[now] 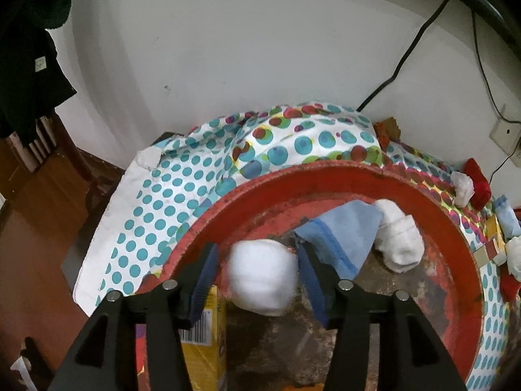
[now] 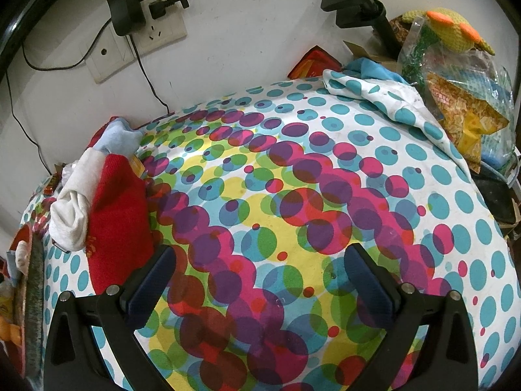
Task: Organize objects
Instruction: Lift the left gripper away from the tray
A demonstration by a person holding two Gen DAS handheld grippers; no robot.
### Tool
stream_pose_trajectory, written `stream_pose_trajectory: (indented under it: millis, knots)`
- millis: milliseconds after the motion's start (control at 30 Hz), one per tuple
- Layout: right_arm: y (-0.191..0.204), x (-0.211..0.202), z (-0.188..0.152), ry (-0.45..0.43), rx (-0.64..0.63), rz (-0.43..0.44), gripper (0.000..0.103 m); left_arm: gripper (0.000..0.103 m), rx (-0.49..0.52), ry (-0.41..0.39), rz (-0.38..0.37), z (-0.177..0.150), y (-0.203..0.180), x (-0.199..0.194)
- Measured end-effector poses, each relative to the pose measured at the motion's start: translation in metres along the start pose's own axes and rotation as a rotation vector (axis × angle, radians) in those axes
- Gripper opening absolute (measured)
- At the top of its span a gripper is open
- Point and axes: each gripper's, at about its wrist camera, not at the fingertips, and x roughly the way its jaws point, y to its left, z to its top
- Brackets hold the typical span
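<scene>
My counter (image 2: 482,234) is covered by a polka-dot cloth (image 2: 260,195), its far right corner folded back. On the cloth at the left lie a red knit piece (image 2: 120,215), a rolled white sock (image 2: 73,208) touching it, and a light blue cloth (image 2: 119,138) behind them. A worn red basin (image 1: 358,176) rests at the counter's left end. Clutter in plastic bags (image 2: 462,97) sits at the far right.

Basin (image 1: 384,176) on table's (image 2: 325,195) left end; inside, a ball (image 1: 262,277), cloth (image 1: 342,231) behind it, sock (image 1: 400,238) right.
</scene>
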Motion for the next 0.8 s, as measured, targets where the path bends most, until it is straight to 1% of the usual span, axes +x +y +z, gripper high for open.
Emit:
stream_pose_trajectory:
  millis: [33, 67, 100, 200, 300, 400, 467, 533, 600, 667, 800]
  knots:
    - [0.0, 0.0, 0.0, 0.001, -0.001, -0.002, 0.103, 0.064, 0.0, -0.014, 0.012, 0.0, 0.0, -0.003]
    - [0.0, 0.0, 0.0, 0.001, -0.001, -0.002, 0.103, 0.076, -0.003, -0.03, 0.017, 0.001, 0.001, -0.007]
    - [0.0, 0.0, 0.0, 0.001, -0.001, -0.003, 0.103, 0.08, -0.008, -0.052, 0.014, 0.001, 0.002, -0.012]
    - [-0.001, -0.001, 0.0, 0.0, 0.001, -0.002, 0.103, 0.085, -0.023, -0.073, 0.029, 0.004, 0.006, -0.023]
    - [-0.002, -0.001, 0.0, 0.001, -0.001, -0.004, 0.103, 0.086, -0.027, -0.129, 0.038, 0.008, 0.006, -0.045]
    - [-0.002, -0.001, -0.001, 0.002, -0.003, -0.007, 0.103, 0.087, 0.0, -0.222, 0.046, 0.009, 0.003, -0.081]
    - [-0.002, -0.001, -0.001, 0.003, -0.007, -0.011, 0.103, 0.087, 0.004, -0.307, 0.013, 0.004, 0.002, -0.113]
    - [0.002, 0.0, 0.0, 0.007, -0.014, -0.022, 0.103, 0.087, 0.013, -0.38, -0.012, -0.01, -0.001, -0.146]
    - [0.005, 0.0, 0.001, 0.008, -0.02, -0.021, 0.103, 0.088, 0.006, -0.416, -0.05, -0.027, -0.004, -0.169]
    - [0.007, 0.0, 0.001, 0.005, -0.018, -0.001, 0.103, 0.088, -0.018, -0.439, -0.111, -0.05, -0.008, -0.189]
    - [0.007, -0.001, 0.003, -0.01, -0.007, 0.019, 0.103, 0.088, -0.023, -0.462, -0.186, -0.104, -0.024, -0.208]
